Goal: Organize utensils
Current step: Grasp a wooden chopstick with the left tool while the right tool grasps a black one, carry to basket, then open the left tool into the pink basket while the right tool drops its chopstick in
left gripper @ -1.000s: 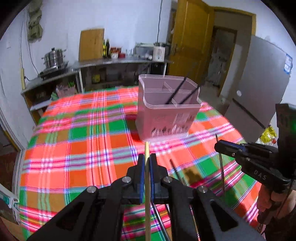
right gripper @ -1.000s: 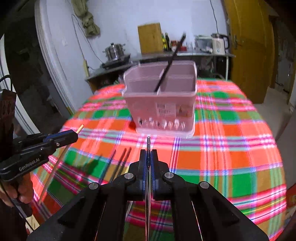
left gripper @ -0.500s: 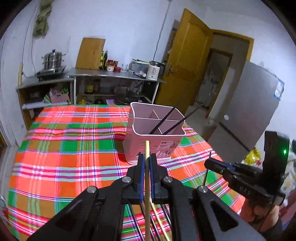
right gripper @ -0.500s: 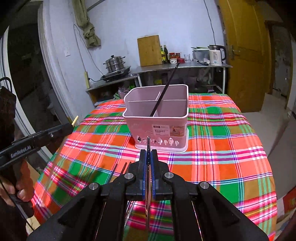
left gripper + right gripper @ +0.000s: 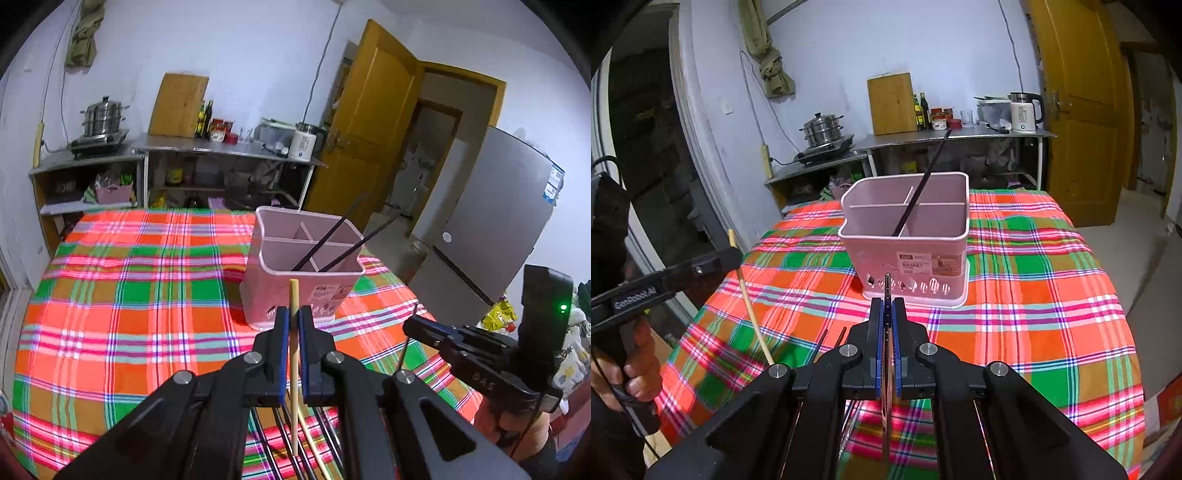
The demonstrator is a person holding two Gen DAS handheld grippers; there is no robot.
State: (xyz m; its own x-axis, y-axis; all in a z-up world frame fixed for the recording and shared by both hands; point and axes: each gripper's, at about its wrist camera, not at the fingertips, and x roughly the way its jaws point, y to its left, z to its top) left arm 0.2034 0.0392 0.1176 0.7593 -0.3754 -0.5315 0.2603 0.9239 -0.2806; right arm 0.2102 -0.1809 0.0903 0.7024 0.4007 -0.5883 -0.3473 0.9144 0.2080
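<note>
Pink utensil basket (image 5: 908, 240), mid-table: two dark chopsticks (image 5: 325, 240) already inside. My left gripper (image 5: 293, 321) pinches a bamboo chopstick (image 5: 293, 354); my right gripper (image 5: 886, 314) pinches a dark chopstick (image 5: 887, 291), both short of the basket. More chopsticks (image 5: 317, 443) lie nearer me, unsorted.

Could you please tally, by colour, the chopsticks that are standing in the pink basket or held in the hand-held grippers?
Dark chopsticks: 3 (two in the pink basket, one in the right hand-held gripper)
Light wooden chopsticks: 1 (in the left hand-held gripper)
Total: 4
</note>
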